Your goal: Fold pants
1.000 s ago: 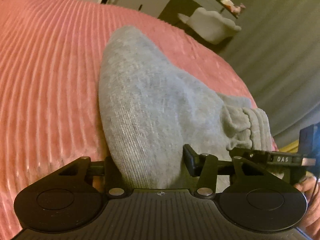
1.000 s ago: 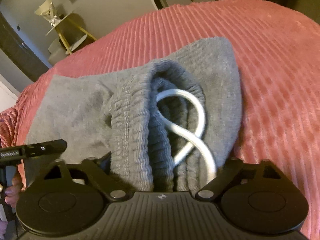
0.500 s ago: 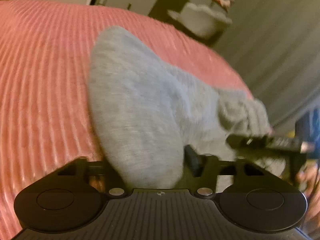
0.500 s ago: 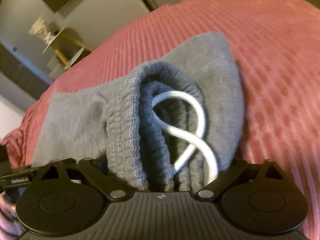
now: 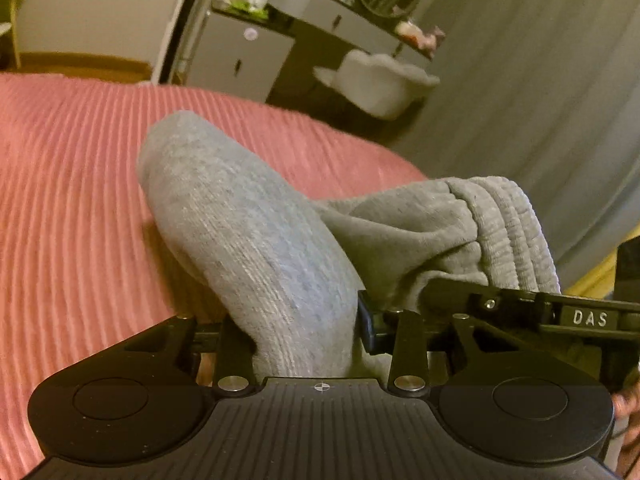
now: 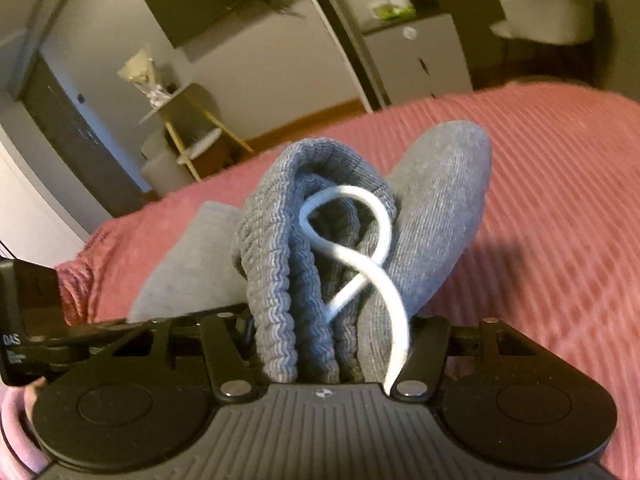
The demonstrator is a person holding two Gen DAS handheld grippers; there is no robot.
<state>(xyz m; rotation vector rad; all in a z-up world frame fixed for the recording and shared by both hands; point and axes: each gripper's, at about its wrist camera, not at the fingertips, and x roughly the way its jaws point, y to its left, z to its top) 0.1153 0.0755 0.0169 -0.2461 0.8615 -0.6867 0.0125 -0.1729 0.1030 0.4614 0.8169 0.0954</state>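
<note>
Currently both grippers are holding the grey pants [image 5: 256, 240] over the pink ribbed bedspread [image 5: 72, 200]. Left wrist view, going left to right: bedspread is filling the left side, then a rounded fold of the pants is running back into the left gripper [image 5: 304, 340]; its jaws have just been closing and are now sitting narrow, pinching that fold. Cloth is lifting off the bed, shadow showing under it. Further right the ribbed waistband [image 5: 508, 232] is bunching, with the right gripper's black body lying across it near the frame edge. Dresser [image 5: 256, 56] and white chair [image 5: 380, 84] are sitting behind, grey curtain [image 5: 540, 100] at far right.

Right wrist view, left to right: left gripper's black body at the edge, flat grey leg section [image 6: 188, 272] lying on the bed, then the waistband bundle standing up in the right gripper [image 6: 332, 352]. White drawstring [image 6: 360, 248] is looping across the bundle and trailing down by the right finger. Jaws have just been closing, now gripping the bunched waistband at medium width. Bedspread is filling the right
</note>
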